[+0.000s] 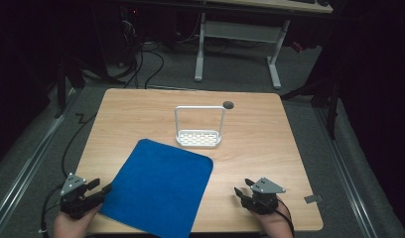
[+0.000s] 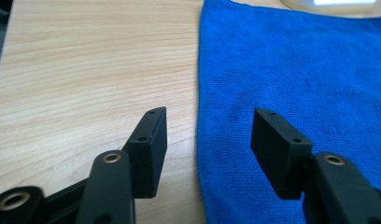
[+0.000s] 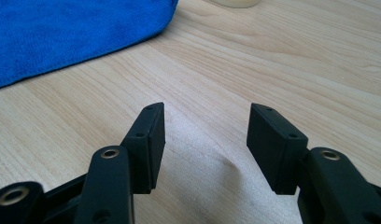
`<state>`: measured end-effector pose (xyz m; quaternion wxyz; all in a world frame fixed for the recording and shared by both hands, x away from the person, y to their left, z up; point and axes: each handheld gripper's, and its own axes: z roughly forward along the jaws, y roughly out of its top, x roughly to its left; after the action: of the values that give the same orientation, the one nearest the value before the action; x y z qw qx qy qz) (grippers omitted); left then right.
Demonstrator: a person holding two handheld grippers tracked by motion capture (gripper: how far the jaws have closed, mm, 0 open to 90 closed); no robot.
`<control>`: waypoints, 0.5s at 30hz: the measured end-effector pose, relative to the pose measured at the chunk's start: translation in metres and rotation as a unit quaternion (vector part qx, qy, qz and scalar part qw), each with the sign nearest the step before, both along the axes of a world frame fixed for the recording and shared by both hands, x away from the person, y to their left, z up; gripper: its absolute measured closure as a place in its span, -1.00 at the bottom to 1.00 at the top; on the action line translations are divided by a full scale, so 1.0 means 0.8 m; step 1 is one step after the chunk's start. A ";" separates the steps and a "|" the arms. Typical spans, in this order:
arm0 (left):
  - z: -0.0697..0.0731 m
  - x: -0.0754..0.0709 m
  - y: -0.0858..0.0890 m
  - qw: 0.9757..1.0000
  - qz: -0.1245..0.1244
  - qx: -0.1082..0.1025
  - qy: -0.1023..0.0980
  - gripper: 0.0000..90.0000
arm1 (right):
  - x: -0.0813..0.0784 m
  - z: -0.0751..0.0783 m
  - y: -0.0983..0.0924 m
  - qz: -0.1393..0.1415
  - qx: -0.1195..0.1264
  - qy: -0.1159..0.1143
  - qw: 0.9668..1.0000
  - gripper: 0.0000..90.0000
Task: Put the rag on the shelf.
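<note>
My left tongs (image 2: 207, 140) are spread astride the blue cloth's (image 1: 158, 191) near-left edge on the table (image 1: 250, 148); I should dip low and pinch only that hem. My right tongs (image 1: 245, 192) wait spread, empty, beside it.

No text, label, brand or number can be read — on anything here.

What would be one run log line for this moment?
left gripper: open, jaws astride edge of blue cloth | right gripper: open, over bare table | white rack: upright behind cloth, untouched
</note>
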<state>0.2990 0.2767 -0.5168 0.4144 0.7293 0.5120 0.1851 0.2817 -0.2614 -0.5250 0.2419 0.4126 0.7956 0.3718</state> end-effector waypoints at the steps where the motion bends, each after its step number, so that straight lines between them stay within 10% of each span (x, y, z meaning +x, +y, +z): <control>1: 0.000 0.000 -0.002 1.000 -0.003 0.000 -0.001 0.03 | -0.001 0.000 -0.001 0.000 0.001 -0.001 1.000 0.06; 15: -0.004 0.000 -0.010 1.000 -0.024 0.009 -0.017 0.02 | -0.001 -0.001 -0.004 0.004 0.015 0.002 1.000 0.05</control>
<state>0.2991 0.2690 -0.5196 0.4202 0.7419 0.4860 0.1921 0.2812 -0.2644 -0.5262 0.2323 0.4143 0.7919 0.3838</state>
